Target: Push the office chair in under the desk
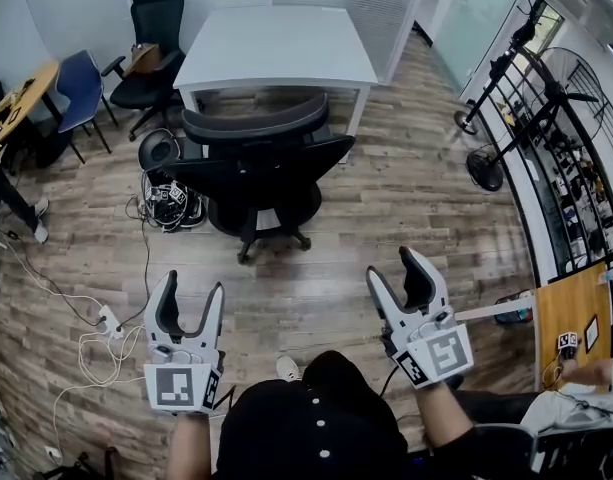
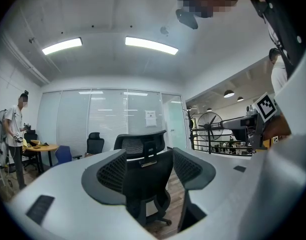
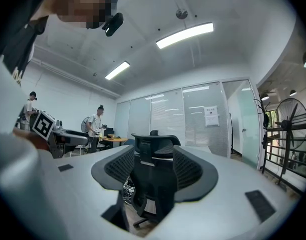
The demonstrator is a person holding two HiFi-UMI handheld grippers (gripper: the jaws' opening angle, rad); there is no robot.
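A black office chair (image 1: 258, 163) with a curved headrest stands on the wooden floor just in front of the white desk (image 1: 276, 43), its back toward me. Through the jaws I see the chair (image 2: 143, 176) in the left gripper view and the chair (image 3: 153, 176) in the right gripper view, some distance off. My left gripper (image 1: 189, 306) is open low at the left, nothing between its fingers. My right gripper (image 1: 401, 273) is open at the right, also empty. Both are well short of the chair.
A tangle of cables and a power strip (image 1: 166, 203) lies left of the chair. Another black chair (image 1: 151, 43) and a blue chair (image 1: 81, 88) stand at the far left. A floor fan (image 1: 486, 163) and a railing (image 1: 546, 98) are on the right. A person (image 2: 15, 134) stands by a wooden table.
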